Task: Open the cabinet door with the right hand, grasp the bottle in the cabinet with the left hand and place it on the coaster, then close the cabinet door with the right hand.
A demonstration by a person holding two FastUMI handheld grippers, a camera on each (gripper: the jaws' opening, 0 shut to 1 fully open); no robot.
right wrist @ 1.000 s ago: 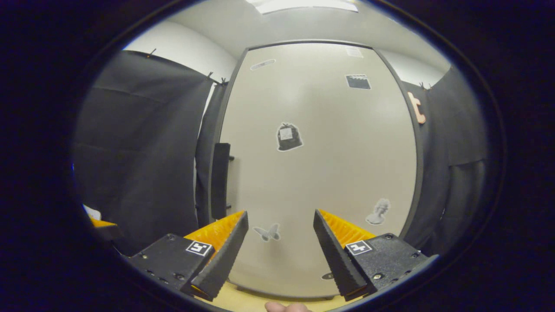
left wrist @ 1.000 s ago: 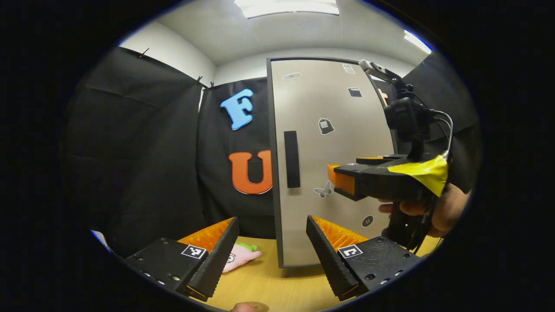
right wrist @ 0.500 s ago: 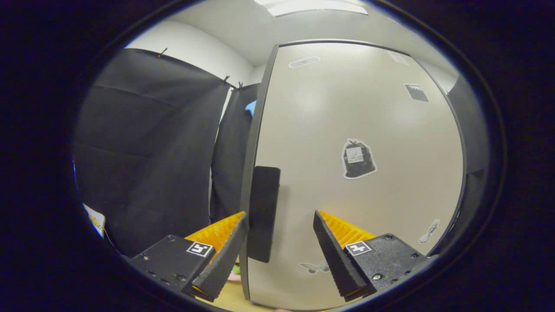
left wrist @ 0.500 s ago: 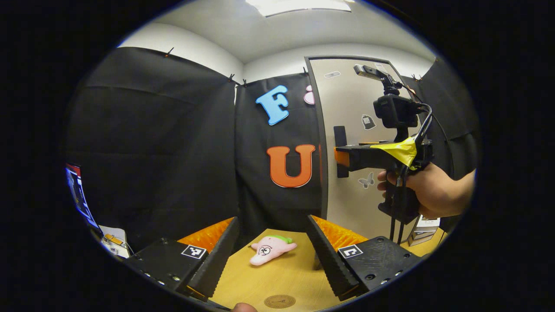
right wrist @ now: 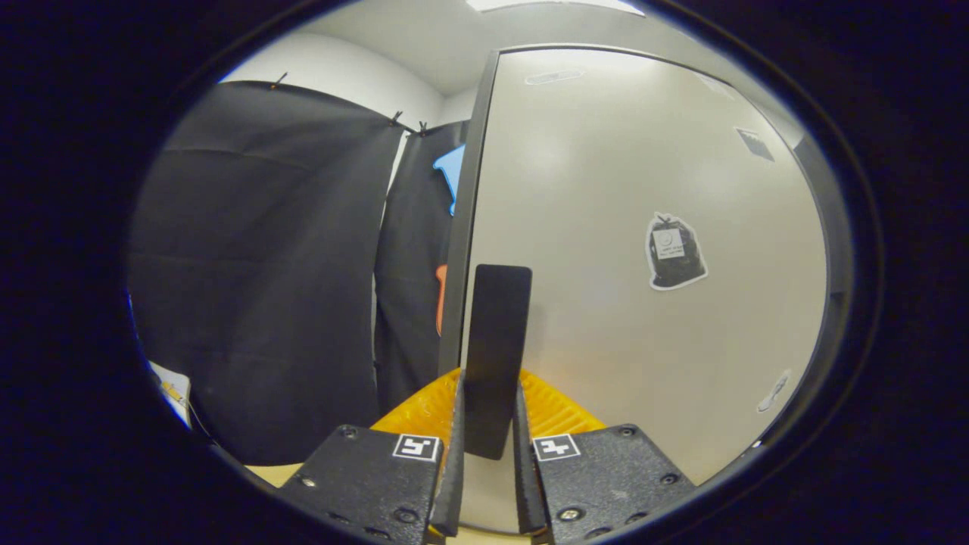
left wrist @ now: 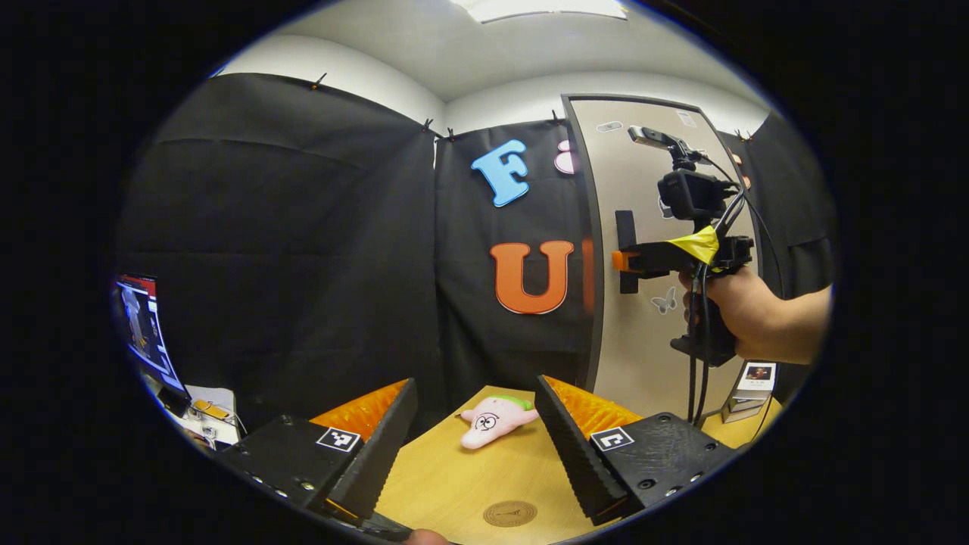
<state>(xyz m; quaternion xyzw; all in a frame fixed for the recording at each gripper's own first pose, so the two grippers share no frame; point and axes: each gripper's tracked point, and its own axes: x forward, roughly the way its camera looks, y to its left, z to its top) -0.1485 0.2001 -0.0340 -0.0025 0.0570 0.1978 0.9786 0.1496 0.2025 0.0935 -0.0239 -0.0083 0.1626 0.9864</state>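
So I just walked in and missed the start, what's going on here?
A person holds a gripper in each hand at a table. The right gripper is shut on the handle of the cabinet door, which looks closed, so opening hasn't begun. The left gripper is open and holds nothing, low over the table, near the coaster and a pink plush toy. The bottle would be inside the cabinet.
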